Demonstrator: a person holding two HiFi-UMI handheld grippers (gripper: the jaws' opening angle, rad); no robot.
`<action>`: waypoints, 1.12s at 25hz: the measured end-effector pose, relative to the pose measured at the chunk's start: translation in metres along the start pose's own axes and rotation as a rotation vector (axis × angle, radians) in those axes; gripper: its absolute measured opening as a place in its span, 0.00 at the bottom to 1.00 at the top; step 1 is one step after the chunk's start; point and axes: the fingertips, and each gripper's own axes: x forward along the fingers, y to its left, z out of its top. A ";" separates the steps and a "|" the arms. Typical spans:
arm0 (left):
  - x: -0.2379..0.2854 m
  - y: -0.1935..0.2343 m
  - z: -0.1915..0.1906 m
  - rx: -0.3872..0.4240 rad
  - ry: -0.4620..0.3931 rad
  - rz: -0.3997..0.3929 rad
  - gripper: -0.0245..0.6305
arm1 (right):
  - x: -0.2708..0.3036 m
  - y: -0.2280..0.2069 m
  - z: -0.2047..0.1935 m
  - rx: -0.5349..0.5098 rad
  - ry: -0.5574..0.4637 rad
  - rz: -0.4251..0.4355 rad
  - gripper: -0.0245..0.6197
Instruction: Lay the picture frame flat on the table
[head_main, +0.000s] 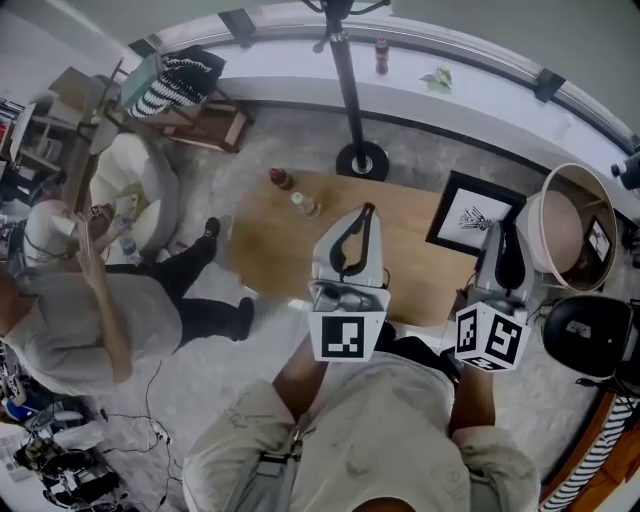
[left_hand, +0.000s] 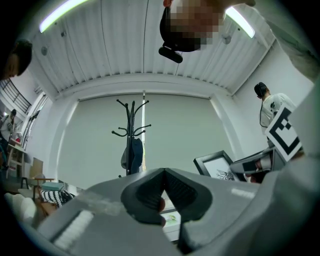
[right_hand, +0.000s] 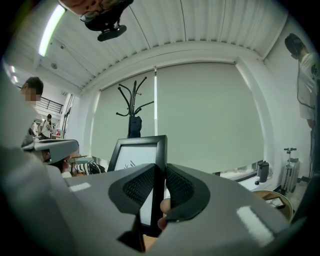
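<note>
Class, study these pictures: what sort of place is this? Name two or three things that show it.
Probably an indoor room furnished like a lounge but used as a workspace: a round wooden table, a cream armchair and a black coat stand, with tangled cables on the floor.

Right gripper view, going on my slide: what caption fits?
Right gripper closed on the edge of the upright picture frame.

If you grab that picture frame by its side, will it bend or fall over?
It is probably stiff: the picture frame keeps straight black edges with one side between the right gripper's fingers. It could tip easily, since it looks thin and stands upright on the table. Its front may be glass and breakable, though I can't tell.
</note>
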 end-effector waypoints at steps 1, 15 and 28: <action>0.002 -0.001 -0.002 0.007 0.011 -0.004 0.04 | 0.002 0.000 0.001 0.001 0.003 0.001 0.15; 0.016 -0.011 -0.024 -0.023 0.014 0.018 0.04 | 0.015 -0.017 -0.025 0.006 0.039 0.009 0.15; 0.040 -0.027 -0.044 -0.034 0.008 0.026 0.04 | 0.044 -0.048 -0.055 0.017 0.075 0.006 0.15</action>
